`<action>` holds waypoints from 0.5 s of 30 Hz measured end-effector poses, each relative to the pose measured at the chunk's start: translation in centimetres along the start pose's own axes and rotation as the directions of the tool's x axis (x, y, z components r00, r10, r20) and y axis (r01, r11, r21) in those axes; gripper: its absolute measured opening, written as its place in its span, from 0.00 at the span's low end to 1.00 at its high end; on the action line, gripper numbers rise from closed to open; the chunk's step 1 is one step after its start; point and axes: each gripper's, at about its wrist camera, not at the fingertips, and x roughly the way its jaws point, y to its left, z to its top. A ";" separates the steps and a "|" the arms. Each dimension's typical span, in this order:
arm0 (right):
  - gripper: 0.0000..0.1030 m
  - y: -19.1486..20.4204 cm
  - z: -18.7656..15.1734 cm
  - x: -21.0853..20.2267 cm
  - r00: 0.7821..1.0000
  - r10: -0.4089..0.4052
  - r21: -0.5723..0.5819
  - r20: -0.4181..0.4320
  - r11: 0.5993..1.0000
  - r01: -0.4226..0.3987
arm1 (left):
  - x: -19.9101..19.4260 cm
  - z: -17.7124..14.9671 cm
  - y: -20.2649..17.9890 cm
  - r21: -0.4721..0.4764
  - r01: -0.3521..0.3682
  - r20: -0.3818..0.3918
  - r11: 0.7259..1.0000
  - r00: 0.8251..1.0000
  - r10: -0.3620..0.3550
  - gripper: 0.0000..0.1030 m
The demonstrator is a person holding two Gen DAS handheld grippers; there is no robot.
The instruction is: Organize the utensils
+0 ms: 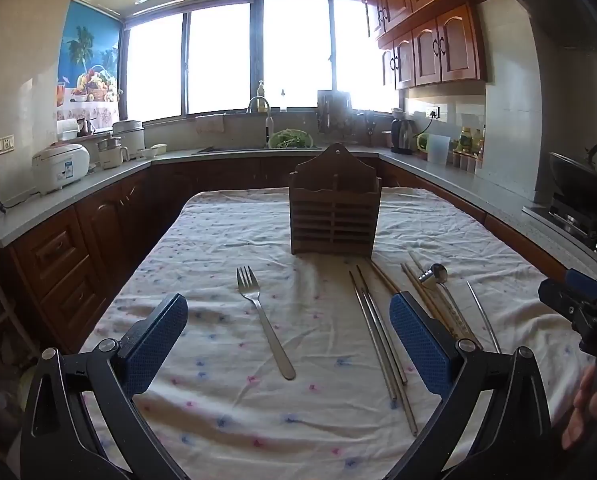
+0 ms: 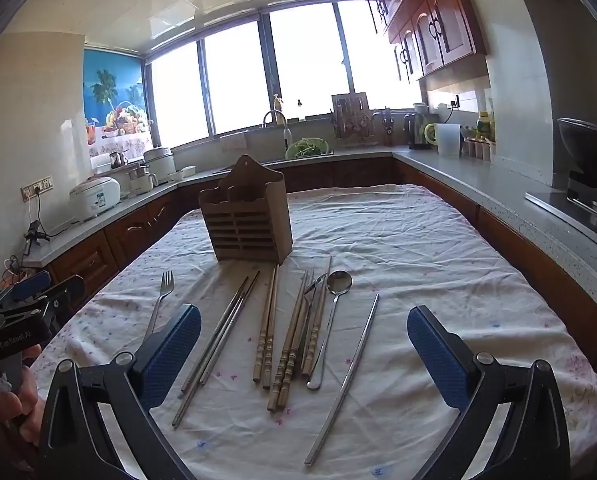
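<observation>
A wooden slatted utensil holder (image 1: 334, 208) (image 2: 248, 220) stands upright on the cloth-covered table (image 1: 234, 408) (image 2: 418, 240). In front of it lie a steel fork (image 1: 264, 320) (image 2: 160, 300), steel chopsticks (image 1: 380, 344) (image 2: 218, 340), several wooden chopsticks (image 2: 290, 348) (image 1: 438, 304), a steel spoon (image 2: 332, 320) (image 1: 438, 274) and one more long steel piece (image 2: 346, 376). My left gripper (image 1: 288, 320) is open and empty, above the fork. My right gripper (image 2: 304, 332) is open and empty, above the chopsticks and spoon. Each gripper shows at the edge of the other's view.
Kitchen counters (image 1: 78, 188) ring the table, with rice cookers (image 1: 60, 166) on the left, a sink with greens (image 1: 290, 138) at the back, and a kettle (image 1: 402, 134) and a wok on the stove (image 1: 582, 188) on the right.
</observation>
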 end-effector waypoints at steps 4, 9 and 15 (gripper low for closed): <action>1.00 -0.2 0.1 0.0 1.000 0.005 -0.004 0.017 1.000 -0.005 | -1.2 -0.2 0.0 -0.013 0.010 0.048 1.000 0.999 -0.010 1.00; 1.00 0.7 0.1 -0.7 0.998 0.008 -0.050 0.067 0.999 -0.005 | -1.0 0.1 0.1 -0.004 0.018 0.056 1.000 0.998 -0.017 1.00; 1.00 0.6 0.0 -0.5 0.997 0.019 -0.050 0.069 0.999 -0.016 | -0.8 0.1 0.0 -0.001 0.022 0.057 1.000 0.998 -0.022 1.00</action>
